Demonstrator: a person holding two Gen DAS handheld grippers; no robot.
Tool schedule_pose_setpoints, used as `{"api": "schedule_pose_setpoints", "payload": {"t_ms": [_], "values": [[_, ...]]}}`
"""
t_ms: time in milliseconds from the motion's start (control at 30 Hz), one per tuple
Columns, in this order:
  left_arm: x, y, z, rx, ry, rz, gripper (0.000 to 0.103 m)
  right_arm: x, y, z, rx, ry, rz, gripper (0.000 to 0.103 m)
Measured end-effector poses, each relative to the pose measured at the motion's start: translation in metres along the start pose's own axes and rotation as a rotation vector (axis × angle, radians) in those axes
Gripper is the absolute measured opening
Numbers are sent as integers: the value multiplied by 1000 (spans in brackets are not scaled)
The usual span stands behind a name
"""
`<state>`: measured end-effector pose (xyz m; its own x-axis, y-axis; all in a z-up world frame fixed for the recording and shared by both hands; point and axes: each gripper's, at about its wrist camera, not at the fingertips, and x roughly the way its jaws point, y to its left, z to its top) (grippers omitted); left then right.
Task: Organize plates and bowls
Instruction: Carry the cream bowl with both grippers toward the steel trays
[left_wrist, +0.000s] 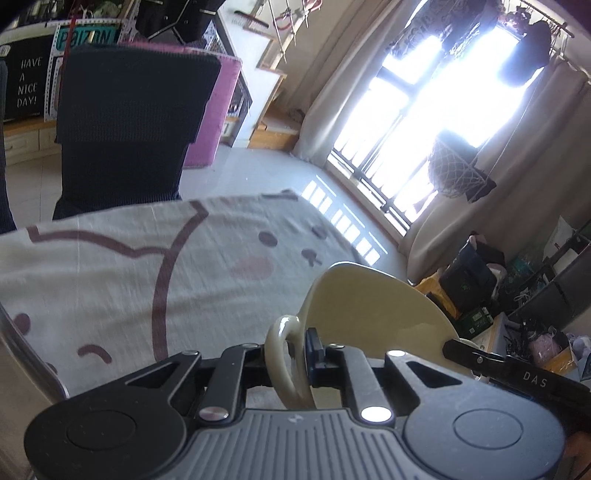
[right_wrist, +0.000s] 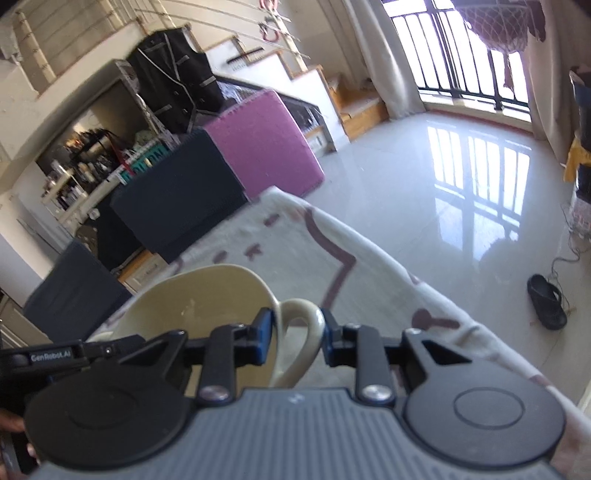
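- Left tool (left_wrist: 295, 354): closed on the cream bowl's (left_wrist: 373, 314) near handle loop (left_wrist: 282, 365).
- Right tool (right_wrist: 297, 332): pads grip the opposite handle (right_wrist: 301, 332) (bowl tilted above the table (right_wrist: 369, 273)).

The left black two-finger gripper (left_wrist: 295, 354) is clamped tight, angled downward; the right black two-finger gripper (right_wrist: 297, 334) seems closed too, jaws slightly wider

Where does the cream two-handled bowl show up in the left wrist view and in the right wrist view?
Left wrist: cream bowl at lower centre-right, one loop handle between the left gripper fingers.
Right wrist: bowl at lower centre-left, other handle between the right gripper fingers.
Shared landmark: pink pouf.
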<state>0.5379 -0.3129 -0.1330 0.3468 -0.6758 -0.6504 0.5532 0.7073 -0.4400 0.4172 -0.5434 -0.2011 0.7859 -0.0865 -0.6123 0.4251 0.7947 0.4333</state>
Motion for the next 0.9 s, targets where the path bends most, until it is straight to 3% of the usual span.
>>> {"api": "schedule_pose_setpoints", "payload": {"t_ms": [467,900], "values": [[-136,-25,-17,-49,-120,50,13,-96,51,-7,-115,-83,118,30],[-280,-20,-89,-120,-221,149,13,-172,107,-50,-212,-82,263,30]]}}
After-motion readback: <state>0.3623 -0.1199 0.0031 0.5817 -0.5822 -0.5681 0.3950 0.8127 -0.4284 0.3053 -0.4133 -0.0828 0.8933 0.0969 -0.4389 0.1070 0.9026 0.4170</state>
